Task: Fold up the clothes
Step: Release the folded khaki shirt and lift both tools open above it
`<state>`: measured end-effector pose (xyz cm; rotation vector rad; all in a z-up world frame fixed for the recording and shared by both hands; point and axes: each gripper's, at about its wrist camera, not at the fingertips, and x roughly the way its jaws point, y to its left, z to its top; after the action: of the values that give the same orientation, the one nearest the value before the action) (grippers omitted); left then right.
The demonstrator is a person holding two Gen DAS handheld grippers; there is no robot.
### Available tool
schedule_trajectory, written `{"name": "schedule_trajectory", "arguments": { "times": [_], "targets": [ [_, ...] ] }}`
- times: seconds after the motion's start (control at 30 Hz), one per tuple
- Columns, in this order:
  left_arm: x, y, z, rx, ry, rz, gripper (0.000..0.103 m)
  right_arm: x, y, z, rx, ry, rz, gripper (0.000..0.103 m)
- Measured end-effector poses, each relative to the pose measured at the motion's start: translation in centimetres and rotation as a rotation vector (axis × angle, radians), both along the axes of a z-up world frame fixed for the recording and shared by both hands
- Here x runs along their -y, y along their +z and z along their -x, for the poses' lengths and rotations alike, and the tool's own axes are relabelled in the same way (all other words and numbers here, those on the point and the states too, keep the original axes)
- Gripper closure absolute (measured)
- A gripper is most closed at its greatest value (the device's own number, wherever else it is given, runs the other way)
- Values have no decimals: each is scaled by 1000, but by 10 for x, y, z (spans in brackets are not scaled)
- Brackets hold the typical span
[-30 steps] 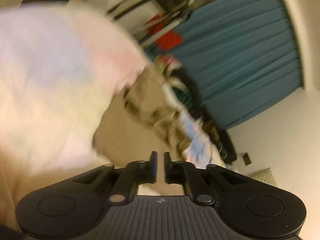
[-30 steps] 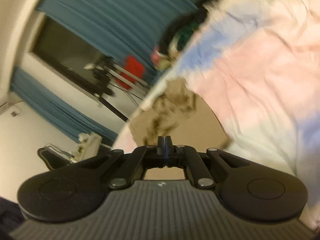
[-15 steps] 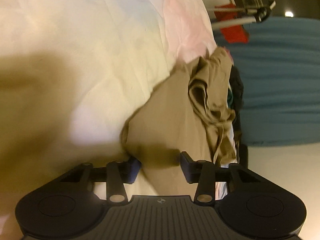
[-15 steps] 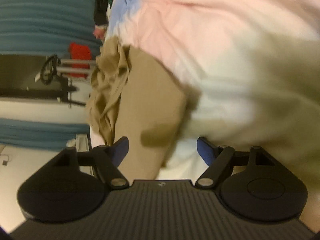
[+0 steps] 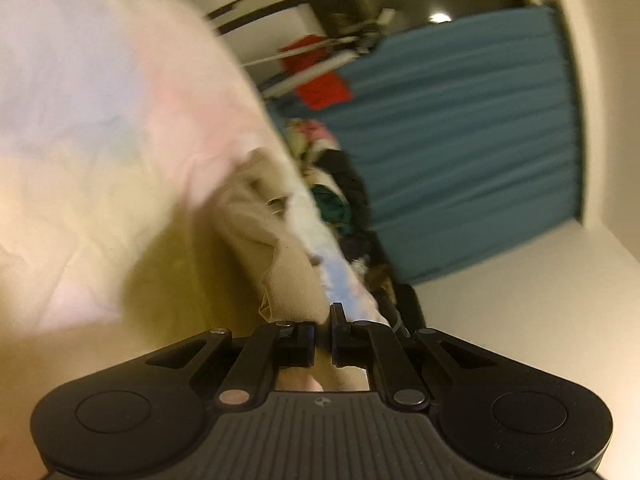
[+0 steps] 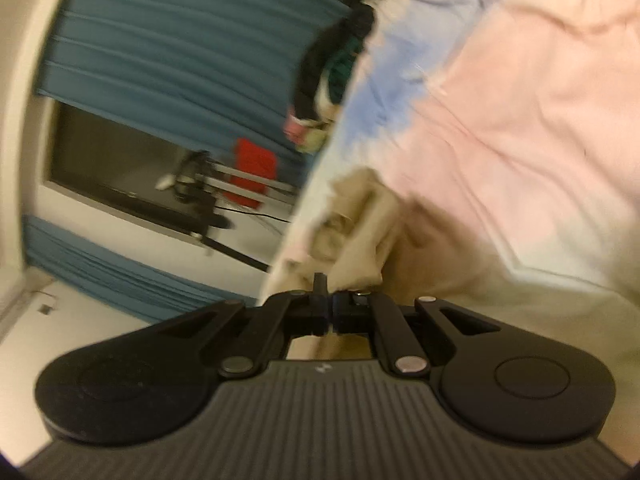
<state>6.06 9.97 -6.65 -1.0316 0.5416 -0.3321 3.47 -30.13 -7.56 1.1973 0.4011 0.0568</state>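
Observation:
A tan garment [image 5: 280, 256] lies crumpled on a pastel tie-dye sheet [image 5: 100, 120]. In the left wrist view, my left gripper [image 5: 322, 328] holds a fold of it. The jaws are closing, and the cloth runs between the fingers and shows again beneath them. In the right wrist view, the same tan garment [image 6: 360, 232] bunches just ahead of my right gripper [image 6: 326, 296]. Those jaws are also closing, with tan cloth pinched in the narrow gap. Both views are blurred.
A heap of dark, teal and pink clothes [image 5: 340, 200] sits at the sheet's far edge. Behind it are a teal curtain [image 5: 460, 140] and a red cloth on a metal rack [image 5: 316, 80]. A dark screen [image 6: 120, 160] stands by the wall.
Half a second ago both grippers stood open over the tan garment's edges. Now both have closed on the cloth and the views have tilted, with the garment bunched up toward the fingers.

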Motion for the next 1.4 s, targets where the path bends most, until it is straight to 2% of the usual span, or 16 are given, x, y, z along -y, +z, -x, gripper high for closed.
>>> {"name": "schedule_trajectory", "arguments": {
  "times": [0.13,0.23,0.3,0.37,0.43,0.53,0.6,0.73,0.8,0.9,1.03,1.2,1.27,1.3,1.33,1.4],
  "targets": [
    [-3,24,57,28,-30,-17,96,0,32,52,60,30,49,98],
    [-3,32,105,16,-36,-19,96,-1,36,96,74,33,57,98],
    [-4,33,119,2,-34,-25,96,-2,35,110,68,26,62,98],
    [-4,35,121,-27,-21,-23,95,-1,35,105,47,24,57,98],
    [-2,39,103,-40,6,-33,95,0,39,83,24,28,63,98],
    [5,45,51,-109,58,-70,94,-1,43,36,-49,26,74,98],
    [10,48,12,-142,75,-116,94,0,41,-2,-106,18,72,98],
    [19,43,-50,-199,96,-204,94,-5,33,-69,-171,27,152,98],
    [22,36,-75,-220,85,-281,93,-5,18,-90,-187,45,163,98],
    [24,10,-94,-208,71,-311,93,-3,-6,-112,-200,61,172,98],
    [24,-17,-111,-200,52,-311,93,1,-31,-124,-219,70,172,98],
    [31,-23,-132,-163,29,-369,92,8,-44,-144,-236,84,150,96],
    [37,-23,-138,-155,16,-411,92,11,-44,-155,-254,126,148,95],
    [38,-23,-138,-154,10,-431,88,12,-43,-161,-259,161,153,95],
    [40,-24,-137,-151,-3,-447,82,12,-41,-163,-257,188,165,90],
    [43,-20,-135,-131,-48,-458,45,10,-35,-163,-238,224,189,60]
  ]
}}
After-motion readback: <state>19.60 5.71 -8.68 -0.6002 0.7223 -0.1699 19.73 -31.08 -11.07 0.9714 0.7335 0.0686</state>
